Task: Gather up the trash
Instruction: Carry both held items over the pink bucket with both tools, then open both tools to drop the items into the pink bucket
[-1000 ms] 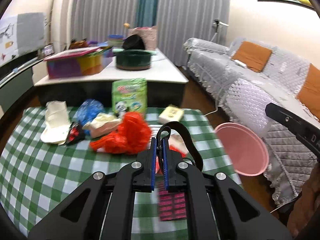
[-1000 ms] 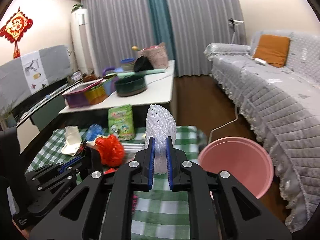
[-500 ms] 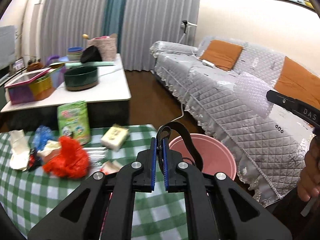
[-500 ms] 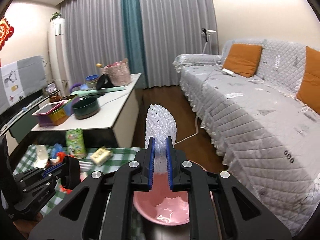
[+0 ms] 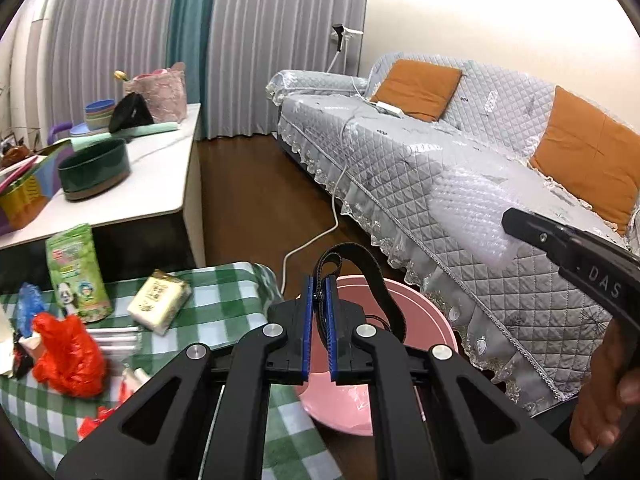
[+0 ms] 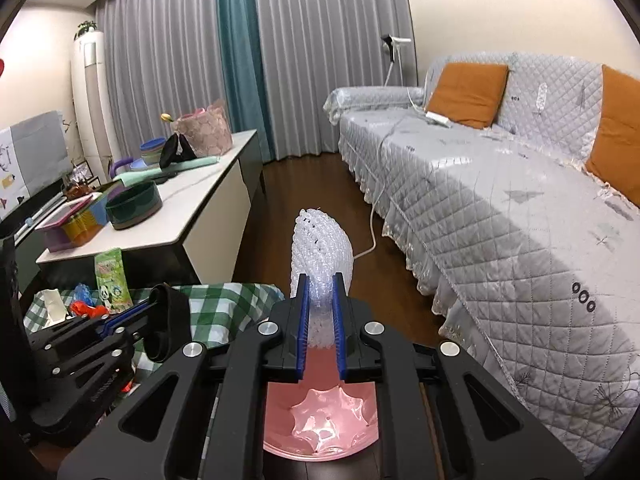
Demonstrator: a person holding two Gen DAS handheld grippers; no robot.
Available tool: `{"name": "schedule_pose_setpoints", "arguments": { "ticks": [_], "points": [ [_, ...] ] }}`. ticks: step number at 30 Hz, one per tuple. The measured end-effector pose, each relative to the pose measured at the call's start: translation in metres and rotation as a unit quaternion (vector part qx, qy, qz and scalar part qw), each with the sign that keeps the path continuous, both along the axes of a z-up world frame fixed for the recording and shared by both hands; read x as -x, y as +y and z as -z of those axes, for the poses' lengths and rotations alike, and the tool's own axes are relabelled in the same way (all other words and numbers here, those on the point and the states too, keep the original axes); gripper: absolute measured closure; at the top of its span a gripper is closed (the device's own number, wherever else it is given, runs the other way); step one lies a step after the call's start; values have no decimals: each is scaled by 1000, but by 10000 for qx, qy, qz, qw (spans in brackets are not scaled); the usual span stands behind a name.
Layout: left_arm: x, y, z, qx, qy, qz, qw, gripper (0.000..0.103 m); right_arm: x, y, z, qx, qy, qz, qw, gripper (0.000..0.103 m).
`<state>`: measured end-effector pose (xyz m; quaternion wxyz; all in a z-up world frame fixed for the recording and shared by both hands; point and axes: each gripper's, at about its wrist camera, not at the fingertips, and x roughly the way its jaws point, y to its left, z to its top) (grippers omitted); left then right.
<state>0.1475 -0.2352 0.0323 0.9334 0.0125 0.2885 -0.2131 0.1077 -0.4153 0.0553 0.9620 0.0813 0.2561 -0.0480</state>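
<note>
My left gripper (image 5: 319, 312) is shut on a black toothed belt loop (image 5: 372, 276) and holds it over the near rim of the pink basin (image 5: 432, 332) on the floor. My right gripper (image 6: 320, 312) is shut on a roll of clear bubble wrap (image 6: 322, 248) directly above the same pink basin (image 6: 320, 428), which holds a clear plastic piece (image 6: 326, 420). The bubble wrap also shows in the left wrist view (image 5: 472, 212), at the right. More trash lies on the green checked table (image 5: 224, 312): a red plastic bag (image 5: 68, 356), a green snack packet (image 5: 76, 276), a yellowish packet (image 5: 160, 300).
A quilted grey sofa (image 6: 500, 208) with orange cushions runs along the right. A white-topped low cabinet (image 6: 188, 208) with bowls and boxes stands behind the table. A white cable (image 5: 316, 236) crosses the dark wood floor between them.
Both grippers have swung right from over the checked table to the pink basin, each still holding its item. The basin now lies directly under the right gripper.
</note>
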Motion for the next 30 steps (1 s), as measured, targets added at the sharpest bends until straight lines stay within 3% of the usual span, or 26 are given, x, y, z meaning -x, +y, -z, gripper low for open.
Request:
{"name": "schedule_pose_setpoints", "arguments": {
  "ticks": [12, 14, 15, 16, 18, 30],
  "points": [
    [-26, -24, 13, -151, 190, 108, 9996, 95, -9, -3, 3, -45, 87, 121, 9999, 88],
    [-27, -25, 14, -167, 207, 75, 9996, 76, -10, -4, 4, -24, 102, 158, 9998, 80],
    [-27, -25, 13, -161, 184, 55, 9997, 62, -9, -5, 4, -36, 94, 188, 9998, 67],
    [-26, -23, 11, -148, 138, 25, 9998, 60, -9, -5, 3, -44, 75, 219, 9997, 57],
    [-26, -23, 9, -167, 128, 6, 9998, 60, -7, -6, 1, -42, 40, 266, 9996, 53],
    [-13, -3, -8, -162, 23, -131, 9998, 60, -6, -5, -1, 32, 37, 397, 9992, 47]
  ]
}}
